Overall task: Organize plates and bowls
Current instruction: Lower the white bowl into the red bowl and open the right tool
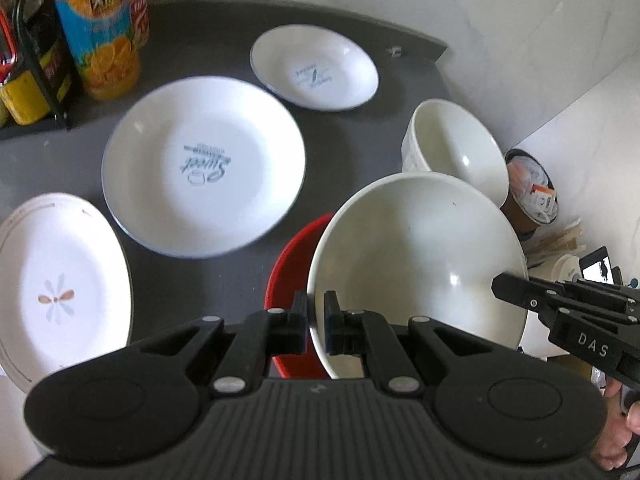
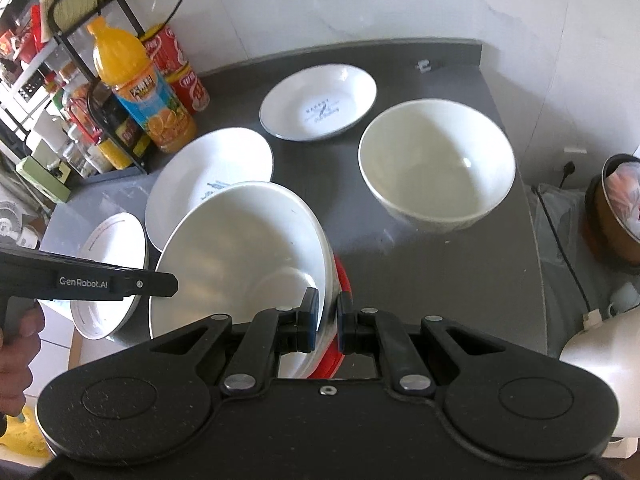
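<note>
Both grippers hold one large white bowl (image 1: 416, 264) by opposite rims, just above a red bowl (image 1: 286, 280). My left gripper (image 1: 316, 312) is shut on its left rim. My right gripper (image 2: 328, 312) is shut on its right rim; the bowl (image 2: 240, 256) and the red bowl (image 2: 342, 280) show there too. A second white bowl (image 2: 436, 176) stands upright on the dark counter (image 2: 440, 280). Three white plates lie on the counter: a large one with blue print (image 1: 204, 164), a smaller one behind (image 1: 314, 66), a flower-patterned one (image 1: 60, 292) at the left edge.
An orange juice bottle (image 2: 140, 88), red cans (image 2: 180, 68) and a black wire rack of bottles (image 2: 100, 128) stand at the counter's back left. A brown pot (image 2: 620, 208) and a cable (image 2: 560, 240) sit beyond the right edge. White wall behind.
</note>
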Demonstrator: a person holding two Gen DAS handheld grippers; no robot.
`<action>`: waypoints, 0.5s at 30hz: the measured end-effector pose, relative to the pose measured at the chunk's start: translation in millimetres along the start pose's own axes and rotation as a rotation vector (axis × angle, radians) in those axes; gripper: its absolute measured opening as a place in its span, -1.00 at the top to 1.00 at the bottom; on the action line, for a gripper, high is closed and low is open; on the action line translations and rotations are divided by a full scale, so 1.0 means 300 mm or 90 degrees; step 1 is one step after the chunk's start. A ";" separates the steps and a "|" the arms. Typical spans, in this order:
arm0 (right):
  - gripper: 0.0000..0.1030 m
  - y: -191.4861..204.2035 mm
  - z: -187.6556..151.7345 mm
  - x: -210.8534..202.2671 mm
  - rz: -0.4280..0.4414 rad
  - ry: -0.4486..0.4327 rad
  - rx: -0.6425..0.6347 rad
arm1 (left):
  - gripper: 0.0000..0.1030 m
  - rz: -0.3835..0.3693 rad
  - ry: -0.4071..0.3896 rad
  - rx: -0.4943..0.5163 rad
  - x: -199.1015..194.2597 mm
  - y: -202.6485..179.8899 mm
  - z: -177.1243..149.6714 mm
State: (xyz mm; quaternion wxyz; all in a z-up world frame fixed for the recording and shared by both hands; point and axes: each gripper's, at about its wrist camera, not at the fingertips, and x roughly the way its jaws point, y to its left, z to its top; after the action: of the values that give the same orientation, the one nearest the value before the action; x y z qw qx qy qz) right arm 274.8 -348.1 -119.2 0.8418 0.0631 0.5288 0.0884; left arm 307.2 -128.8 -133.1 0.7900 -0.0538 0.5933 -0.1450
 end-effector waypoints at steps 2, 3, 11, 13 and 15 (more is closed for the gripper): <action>0.81 0.004 -0.006 0.016 -0.004 0.008 0.002 | 0.88 0.004 0.006 0.002 0.009 0.004 -0.002; 0.81 0.005 -0.013 0.022 -0.008 0.009 0.001 | 0.88 0.006 0.009 0.001 0.015 0.007 -0.001; 0.72 0.025 -0.028 0.052 -0.022 0.021 -0.008 | 0.88 0.023 0.028 0.011 0.057 0.001 -0.001; 0.72 0.031 -0.030 0.062 -0.025 0.025 -0.014 | 0.88 0.024 0.031 0.010 0.065 0.006 -0.005; 0.68 0.036 -0.035 0.070 -0.025 0.025 -0.019 | 0.88 0.023 0.038 0.002 0.073 0.014 -0.005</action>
State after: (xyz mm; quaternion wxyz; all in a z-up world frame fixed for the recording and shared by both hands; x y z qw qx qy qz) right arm 273.4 -333.0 -140.0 0.8337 0.0384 0.5450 0.0807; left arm 312.0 -131.0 -154.7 0.7747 -0.0373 0.6170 -0.1329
